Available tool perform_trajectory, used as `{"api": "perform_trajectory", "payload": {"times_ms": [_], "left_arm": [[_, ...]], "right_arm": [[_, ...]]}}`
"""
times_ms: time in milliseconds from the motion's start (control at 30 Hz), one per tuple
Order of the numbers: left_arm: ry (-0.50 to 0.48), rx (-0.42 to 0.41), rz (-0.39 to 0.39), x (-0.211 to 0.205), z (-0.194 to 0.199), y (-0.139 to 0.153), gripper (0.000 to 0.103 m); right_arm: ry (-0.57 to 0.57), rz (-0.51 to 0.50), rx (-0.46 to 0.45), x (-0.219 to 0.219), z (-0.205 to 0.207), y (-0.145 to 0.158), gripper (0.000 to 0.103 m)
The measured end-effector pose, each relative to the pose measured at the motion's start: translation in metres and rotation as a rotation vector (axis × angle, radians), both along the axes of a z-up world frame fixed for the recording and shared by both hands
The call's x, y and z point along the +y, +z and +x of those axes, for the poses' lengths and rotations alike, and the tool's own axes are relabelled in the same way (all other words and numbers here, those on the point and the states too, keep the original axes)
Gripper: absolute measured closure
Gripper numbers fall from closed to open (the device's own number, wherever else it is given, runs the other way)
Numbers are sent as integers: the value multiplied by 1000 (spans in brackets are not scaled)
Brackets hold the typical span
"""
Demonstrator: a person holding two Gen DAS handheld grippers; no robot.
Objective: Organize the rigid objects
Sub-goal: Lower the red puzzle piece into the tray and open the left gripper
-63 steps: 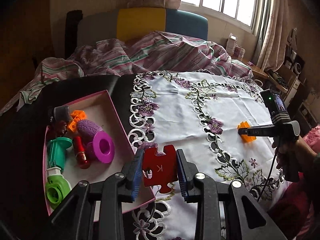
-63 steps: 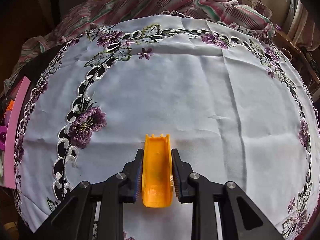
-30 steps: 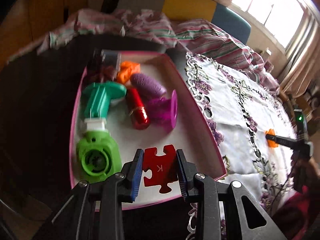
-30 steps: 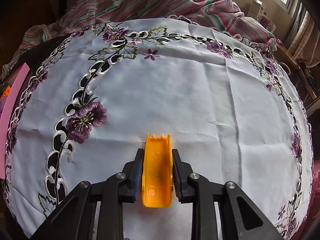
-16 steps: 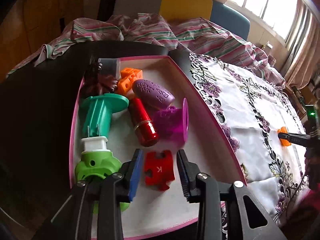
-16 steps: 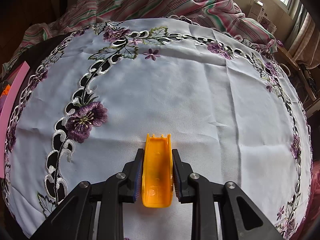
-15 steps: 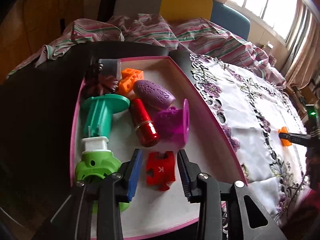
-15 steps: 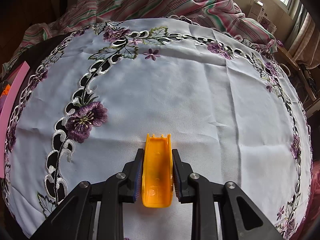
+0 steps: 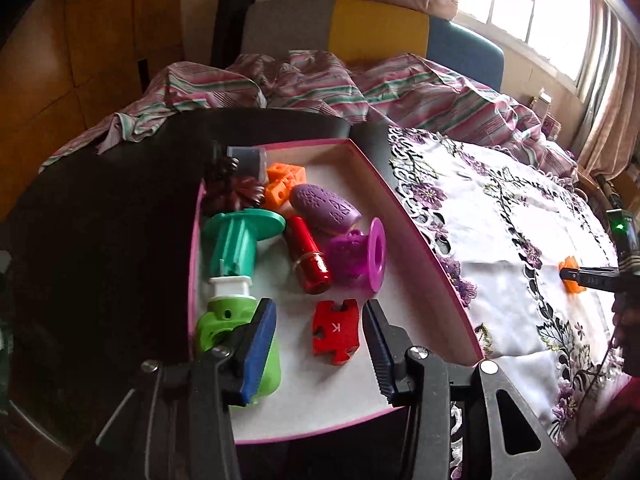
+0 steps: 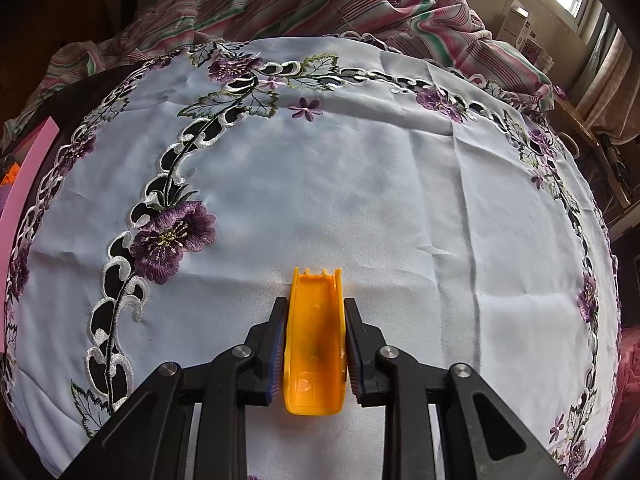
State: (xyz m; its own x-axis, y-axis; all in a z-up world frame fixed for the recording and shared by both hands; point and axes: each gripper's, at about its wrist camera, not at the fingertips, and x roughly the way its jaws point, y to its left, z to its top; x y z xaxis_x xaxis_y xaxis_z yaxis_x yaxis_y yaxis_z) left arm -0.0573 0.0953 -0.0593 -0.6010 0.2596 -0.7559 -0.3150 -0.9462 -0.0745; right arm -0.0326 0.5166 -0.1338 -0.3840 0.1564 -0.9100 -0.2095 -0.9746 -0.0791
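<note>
1. a red puzzle piece (image 9: 335,332) marked "k" lies in the pink box (image 9: 432,264), between the left gripper's (image 9: 320,346) opening jaws, untouched.
2. the right gripper (image 10: 314,346) clamps an orange channel piece (image 10: 314,340) on the flower-embroidered white tablecloth (image 10: 360,200); striped bedding (image 9: 320,80) and a window (image 9: 520,12) lie beyond.

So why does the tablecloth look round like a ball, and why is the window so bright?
Right wrist view: the fisheye lens bulges the white tablecloth into a dome and leaves the corners dark. Left wrist view: daylight washes out the window to plain white, while the dark table at the left stays deep in shadow.
</note>
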Motion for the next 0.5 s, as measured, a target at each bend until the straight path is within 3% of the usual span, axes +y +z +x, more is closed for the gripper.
{"api": "perform_trajectory", "payload": {"times_ms": [400,500], "left_arm": [[41,26,-7,-13,7,14,57],[49,20,8,-17,8,14,49]], "right_arm": [[4,20,-4,-3,-1,1,78],[5,24,-4,-4,-2,1,78]]}}
